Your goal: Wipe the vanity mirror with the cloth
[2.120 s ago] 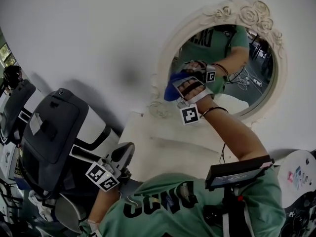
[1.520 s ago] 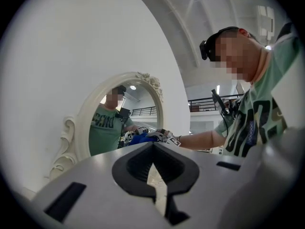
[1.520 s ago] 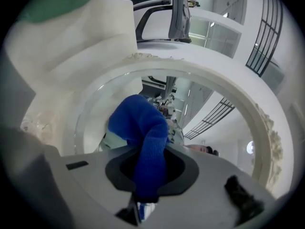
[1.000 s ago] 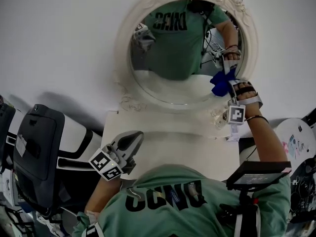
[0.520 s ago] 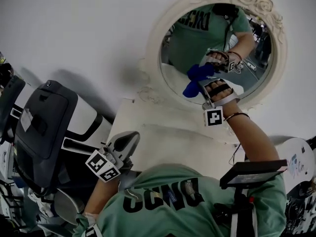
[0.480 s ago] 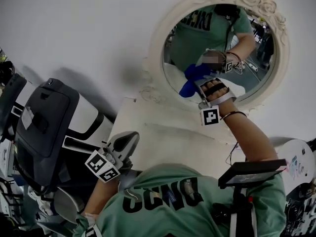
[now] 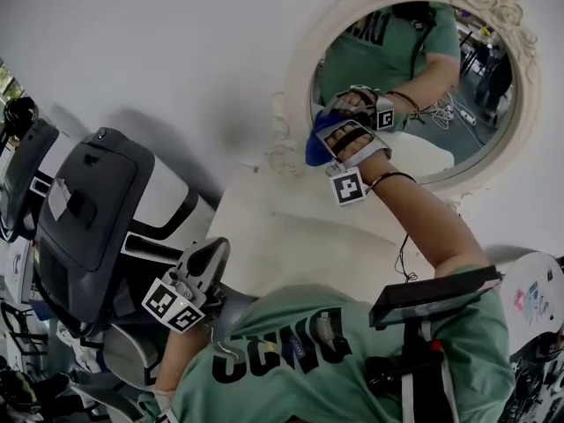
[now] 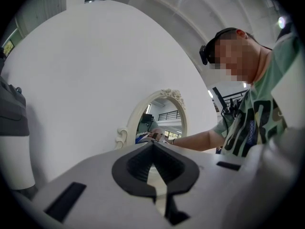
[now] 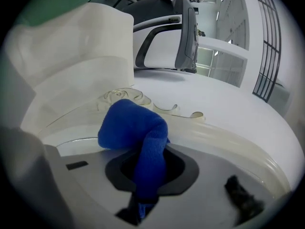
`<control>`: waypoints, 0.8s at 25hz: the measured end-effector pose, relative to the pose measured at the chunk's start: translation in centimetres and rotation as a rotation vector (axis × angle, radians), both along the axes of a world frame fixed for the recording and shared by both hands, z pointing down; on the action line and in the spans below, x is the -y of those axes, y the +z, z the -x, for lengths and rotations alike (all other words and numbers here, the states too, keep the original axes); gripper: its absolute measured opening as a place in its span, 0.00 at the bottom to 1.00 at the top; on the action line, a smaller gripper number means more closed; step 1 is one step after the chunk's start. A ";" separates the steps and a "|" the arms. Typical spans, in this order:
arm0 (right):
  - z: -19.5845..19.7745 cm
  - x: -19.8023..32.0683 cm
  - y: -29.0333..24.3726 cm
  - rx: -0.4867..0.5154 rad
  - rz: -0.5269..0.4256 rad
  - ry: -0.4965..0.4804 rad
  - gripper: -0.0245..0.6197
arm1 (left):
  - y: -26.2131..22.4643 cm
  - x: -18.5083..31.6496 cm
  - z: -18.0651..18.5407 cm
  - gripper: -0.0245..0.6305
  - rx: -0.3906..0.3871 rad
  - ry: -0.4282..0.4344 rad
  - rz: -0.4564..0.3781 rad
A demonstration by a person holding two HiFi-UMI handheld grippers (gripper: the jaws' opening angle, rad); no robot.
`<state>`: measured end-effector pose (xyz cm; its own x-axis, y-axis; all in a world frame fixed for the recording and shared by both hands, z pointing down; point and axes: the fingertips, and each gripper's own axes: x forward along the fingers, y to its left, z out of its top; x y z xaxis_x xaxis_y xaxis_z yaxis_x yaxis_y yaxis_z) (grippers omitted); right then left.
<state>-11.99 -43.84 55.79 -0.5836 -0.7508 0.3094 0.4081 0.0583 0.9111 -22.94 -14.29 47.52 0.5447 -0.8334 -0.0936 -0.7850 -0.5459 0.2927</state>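
Note:
An oval vanity mirror (image 7: pixel 441 77) in an ornate cream frame (image 7: pixel 286 152) leans against the white wall. My right gripper (image 7: pixel 324 146) is shut on a blue cloth (image 7: pixel 317 144) and presses it against the glass at the mirror's lower left edge. In the right gripper view the blue cloth (image 9: pixel 136 135) bulges out of the shut jaws against the frame (image 9: pixel 190 123). My left gripper (image 7: pixel 198 276) hangs low at the left, away from the mirror (image 8: pixel 159 123), its jaws shut with nothing between them.
The mirror stands on a white vanity top (image 7: pixel 291 236). A grey and white machine (image 7: pixel 88 210) sits at the left, close to the left gripper. A black tablet-like device (image 7: pixel 436 293) hangs at the person's chest on the right.
My right gripper with the cloth has swept across the glass from the mirror's right side to its lower left edge. The left gripper has stayed low at the left.

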 end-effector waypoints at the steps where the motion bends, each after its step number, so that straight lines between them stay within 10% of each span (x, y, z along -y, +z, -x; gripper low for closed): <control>1: -0.1 0.0 0.0 0.006 -0.002 -0.001 0.12 | 0.0 0.2 -0.2 0.04 0.001 0.007 0.001; 7: -5.3 -0.4 0.3 0.027 0.032 0.074 0.12 | -0.9 2.2 -3.5 0.04 0.013 0.106 -0.025; 20: -29.6 -1.6 -1.1 -0.052 0.004 0.458 0.12 | -1.3 5.5 -12.8 0.04 -0.010 0.346 -0.054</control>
